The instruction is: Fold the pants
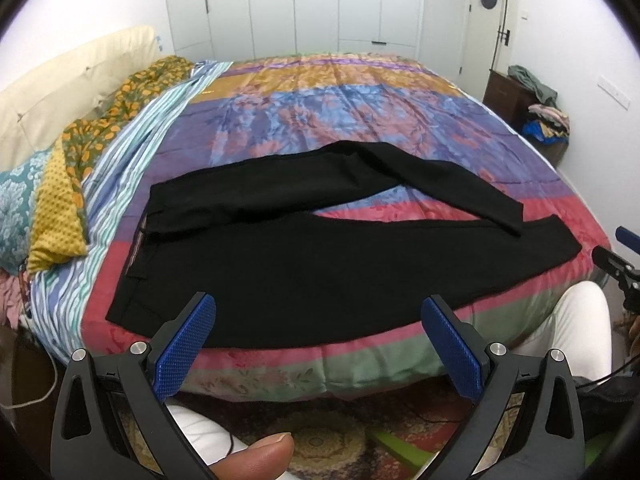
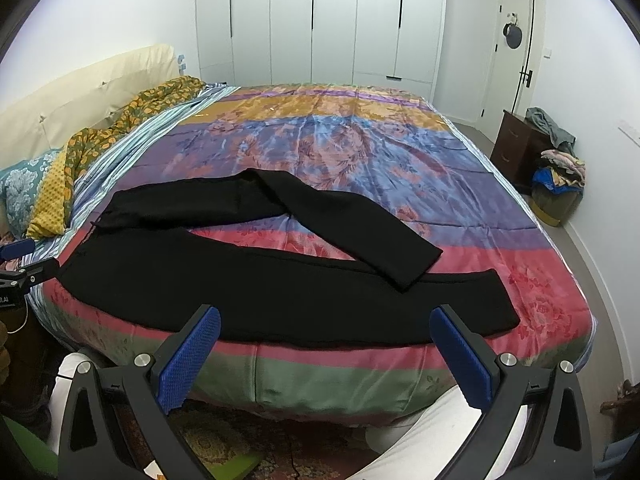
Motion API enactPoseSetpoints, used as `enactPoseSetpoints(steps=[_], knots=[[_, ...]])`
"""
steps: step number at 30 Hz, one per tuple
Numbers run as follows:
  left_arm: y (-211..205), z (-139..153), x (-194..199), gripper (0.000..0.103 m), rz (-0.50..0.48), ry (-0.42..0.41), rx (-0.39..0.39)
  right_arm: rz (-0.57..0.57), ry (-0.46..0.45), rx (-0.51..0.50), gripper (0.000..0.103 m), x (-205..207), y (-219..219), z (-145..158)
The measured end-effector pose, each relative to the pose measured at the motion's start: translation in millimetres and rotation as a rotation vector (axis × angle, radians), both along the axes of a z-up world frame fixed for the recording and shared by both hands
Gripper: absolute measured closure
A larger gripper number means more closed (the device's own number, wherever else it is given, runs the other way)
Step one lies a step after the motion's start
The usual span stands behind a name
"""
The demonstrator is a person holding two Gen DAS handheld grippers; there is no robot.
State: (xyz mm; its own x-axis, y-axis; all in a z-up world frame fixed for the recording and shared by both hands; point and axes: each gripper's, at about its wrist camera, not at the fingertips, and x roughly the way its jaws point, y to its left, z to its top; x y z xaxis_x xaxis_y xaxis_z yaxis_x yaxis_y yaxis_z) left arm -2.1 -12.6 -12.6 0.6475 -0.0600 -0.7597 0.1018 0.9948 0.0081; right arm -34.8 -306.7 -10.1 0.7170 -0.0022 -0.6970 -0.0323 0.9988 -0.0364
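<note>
Black pants [image 1: 304,264] lie spread on the bed, waistband at the left, legs running right. The far leg bends and its cuff lies across the near leg. They also show in the right wrist view [image 2: 280,288]. My left gripper [image 1: 318,320] is open and empty, held off the bed's near edge in front of the waist part. My right gripper [image 2: 325,330] is open and empty, held off the near edge in front of the near leg. The right gripper's body shows at the right edge of the left wrist view [image 1: 618,268].
The bed has a colourful floral bedspread [image 2: 360,152]. Pillows and a yellow-green cloth [image 1: 80,152] lie at the left by the headboard. A dark nightstand [image 2: 516,148] with a heap of clothes stands at the right. White wardrobes [image 2: 320,20] line the far wall.
</note>
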Motion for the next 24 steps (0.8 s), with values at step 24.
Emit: enactPoseSetpoints(steps=[24], knots=[[1.7, -1.0, -1.3, 0.000, 0.006, -0.003, 0.025, -0.003, -0.039, -0.053, 0.000, -4.2, 0.6, 1.9]])
